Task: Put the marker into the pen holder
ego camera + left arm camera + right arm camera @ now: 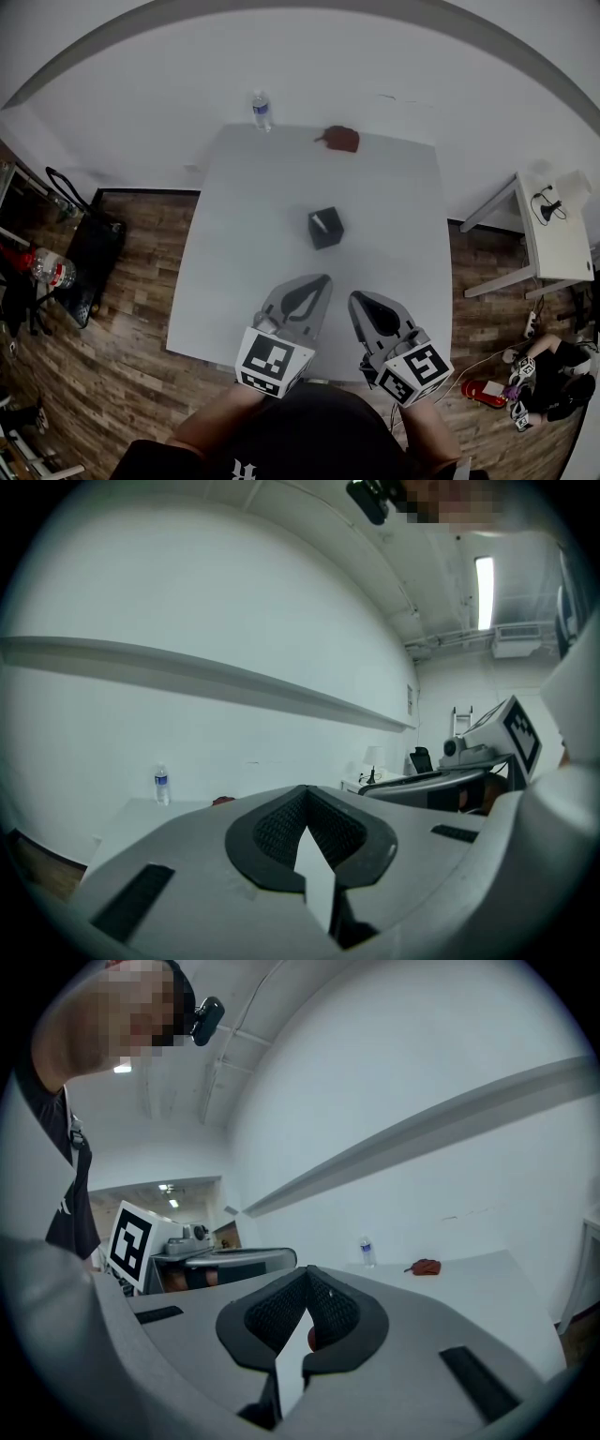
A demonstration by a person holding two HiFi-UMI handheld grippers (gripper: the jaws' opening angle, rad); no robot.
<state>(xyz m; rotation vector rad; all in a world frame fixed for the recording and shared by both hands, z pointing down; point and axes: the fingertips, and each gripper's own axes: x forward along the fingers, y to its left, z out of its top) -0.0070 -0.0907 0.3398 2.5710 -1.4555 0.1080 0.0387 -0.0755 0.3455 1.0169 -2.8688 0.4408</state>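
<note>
Table (244, 281): was matt white.
Floor (103, 375): was wood planking (brown, patchy).
Bottle (262, 110): was clear plastic.
Left gripper (307, 789): was matt grey plastic, pads (277, 832) ribbed black.

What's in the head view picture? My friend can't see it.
From above, a person holds the left gripper and the right gripper over the near part of a white table. A black pen holder stands mid-table; a water bottle and a reddish-brown object sit at the far edge.

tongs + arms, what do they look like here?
Left tongs and right tongs: grey plastic, tapered, with black ribbed pads. Each carries a white cube with black square markers. The person wears a black top with white print.
</note>
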